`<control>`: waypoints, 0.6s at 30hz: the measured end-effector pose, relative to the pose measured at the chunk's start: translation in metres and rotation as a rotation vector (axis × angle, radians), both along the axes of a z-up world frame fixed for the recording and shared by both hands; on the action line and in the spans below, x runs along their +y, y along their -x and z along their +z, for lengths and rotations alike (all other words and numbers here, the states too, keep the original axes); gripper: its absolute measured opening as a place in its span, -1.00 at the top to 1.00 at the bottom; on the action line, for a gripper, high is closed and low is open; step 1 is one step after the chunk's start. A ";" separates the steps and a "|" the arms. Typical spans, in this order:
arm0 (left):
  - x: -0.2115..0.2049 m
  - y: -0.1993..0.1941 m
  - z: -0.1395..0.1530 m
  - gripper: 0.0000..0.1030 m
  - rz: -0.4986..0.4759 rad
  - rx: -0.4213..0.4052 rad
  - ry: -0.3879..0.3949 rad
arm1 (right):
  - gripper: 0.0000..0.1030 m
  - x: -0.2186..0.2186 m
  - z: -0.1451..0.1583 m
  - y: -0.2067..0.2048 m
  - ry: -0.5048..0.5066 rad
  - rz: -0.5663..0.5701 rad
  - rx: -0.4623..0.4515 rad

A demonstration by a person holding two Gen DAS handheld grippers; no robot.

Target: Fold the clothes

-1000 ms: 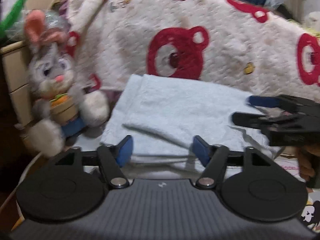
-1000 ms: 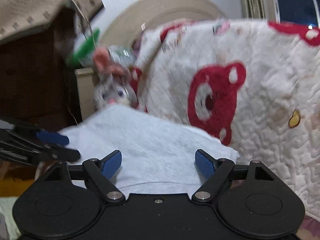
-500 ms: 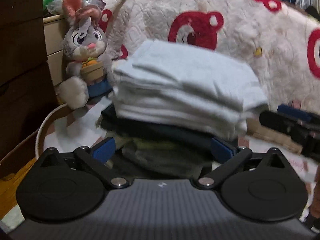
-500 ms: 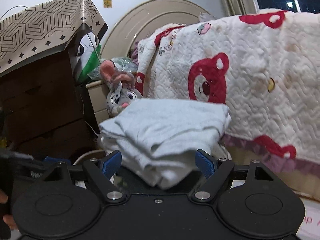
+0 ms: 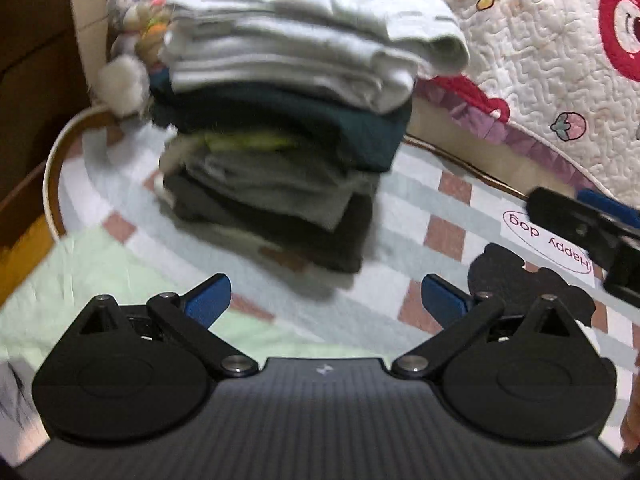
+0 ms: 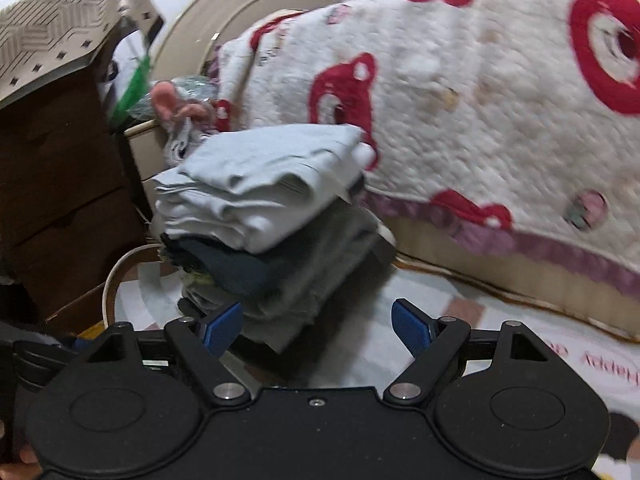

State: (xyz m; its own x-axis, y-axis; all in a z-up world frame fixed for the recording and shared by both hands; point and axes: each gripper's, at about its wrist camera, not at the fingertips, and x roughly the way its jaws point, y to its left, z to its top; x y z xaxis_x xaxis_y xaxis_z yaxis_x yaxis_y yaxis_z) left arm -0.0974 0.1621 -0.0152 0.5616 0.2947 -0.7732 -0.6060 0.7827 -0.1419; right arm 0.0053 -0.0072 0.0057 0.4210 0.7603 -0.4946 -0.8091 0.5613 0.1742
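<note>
A stack of folded clothes [image 5: 280, 120] stands on the checked bed sheet [image 5: 432, 216], with a folded white garment [image 5: 312, 28] on top and dark green and grey ones below. It also shows in the right wrist view [image 6: 272, 216]. My left gripper [image 5: 324, 300] is open and empty, a short way back from the stack. My right gripper [image 6: 318, 326] is open and empty, close in front of the stack's base; it shows at the right edge of the left wrist view [image 5: 592, 228].
A white quilt with red bears [image 6: 480, 120] hangs behind the stack. A plush rabbit [image 5: 132, 20] sits behind the stack at the left. A dark wooden cabinet [image 6: 52, 184] stands at the left. A pale green cloth [image 5: 80, 276] lies near the bed's front left.
Both grippers have pulled back and down from the white garment, which stays on top of the stack. More of the stack and the bed sheet shows now.
</note>
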 end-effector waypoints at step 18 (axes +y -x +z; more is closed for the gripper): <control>-0.087 0.039 0.024 -1.00 -0.055 0.033 -0.109 | -0.74 -0.080 0.003 0.068 0.103 -0.077 0.042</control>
